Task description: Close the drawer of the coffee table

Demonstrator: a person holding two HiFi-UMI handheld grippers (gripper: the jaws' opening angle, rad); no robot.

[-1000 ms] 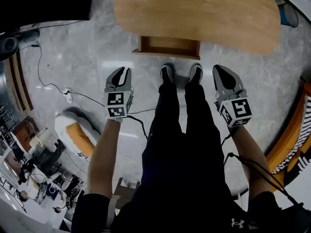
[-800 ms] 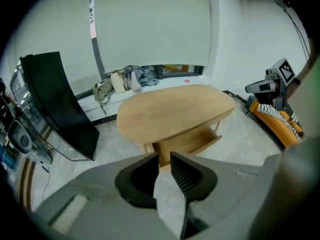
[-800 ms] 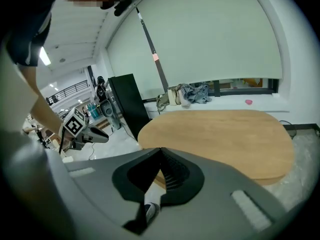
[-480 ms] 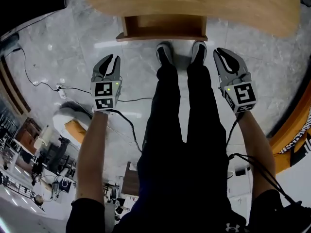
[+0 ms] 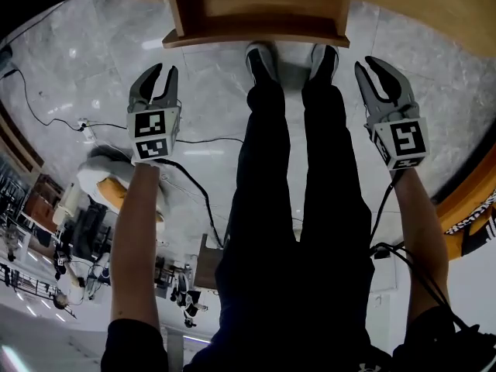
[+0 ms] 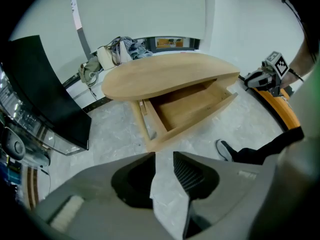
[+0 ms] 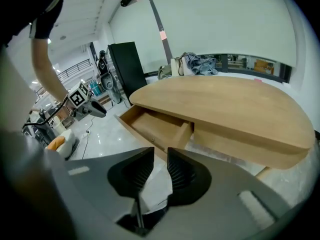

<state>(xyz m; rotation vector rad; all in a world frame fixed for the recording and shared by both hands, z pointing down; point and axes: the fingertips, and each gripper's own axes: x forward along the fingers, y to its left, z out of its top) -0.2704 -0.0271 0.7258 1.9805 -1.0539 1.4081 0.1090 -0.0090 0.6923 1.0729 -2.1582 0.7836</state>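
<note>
In the head view the drawer [image 5: 256, 29] stands pulled out from under the table [image 5: 434, 6] at the top edge, just beyond the person's shoes [image 5: 260, 56]. The left gripper [image 5: 163, 72] and right gripper [image 5: 366, 64] hang over the grey floor [image 5: 201, 122] on either side of the legs, tips toward the table, both short of the drawer front. A cable [image 5: 194, 139] runs across the floor behind the left one. In the left gripper view its jaws stand apart, having just been opening, with only floor in the gap; the drawer lies beyond the tips, untouched, its wooden bottom showing. In the right gripper view those jaws have also just been opening and are parted with only floor between them; the drawer juts out from under the top, ahead and a little left.
</note>
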